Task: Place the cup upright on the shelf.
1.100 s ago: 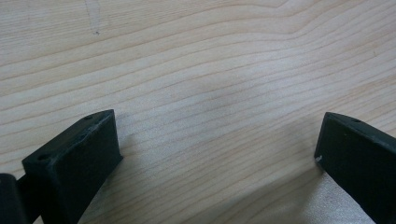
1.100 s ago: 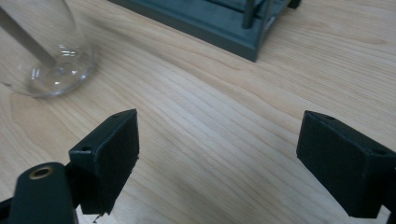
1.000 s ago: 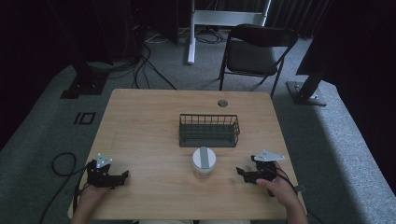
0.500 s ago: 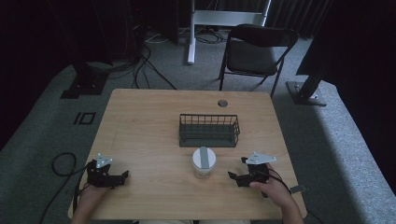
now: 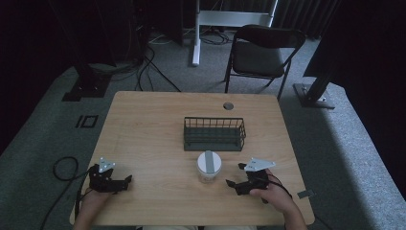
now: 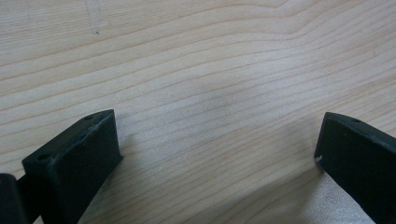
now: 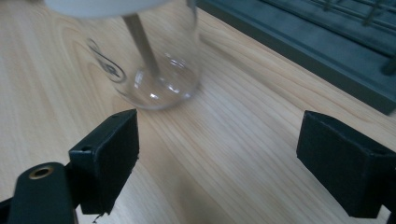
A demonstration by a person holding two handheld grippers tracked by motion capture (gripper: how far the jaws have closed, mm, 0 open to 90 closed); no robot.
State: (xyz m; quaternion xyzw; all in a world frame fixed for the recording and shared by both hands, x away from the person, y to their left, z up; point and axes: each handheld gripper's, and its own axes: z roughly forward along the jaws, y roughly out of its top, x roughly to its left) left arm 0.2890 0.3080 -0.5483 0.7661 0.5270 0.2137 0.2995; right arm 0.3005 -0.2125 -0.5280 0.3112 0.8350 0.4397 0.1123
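Jar (image 7: 154, 65) — top cut off — near the spread right tool (image 7: 219, 163).

A clear jar (image 5: 209, 166) and wire basket (image 5: 214, 134) block mid-table (image 5: 143, 124); bare wood elsewhere.

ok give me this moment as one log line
left gripper: open, on table | right gripper: open, facing jar | basket: behind jar

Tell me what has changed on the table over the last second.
The right tool slid left toward the clear glass jar with white lid, jaws open, holding nothing. The left tool, the jar and the dark wire basket stayed put.
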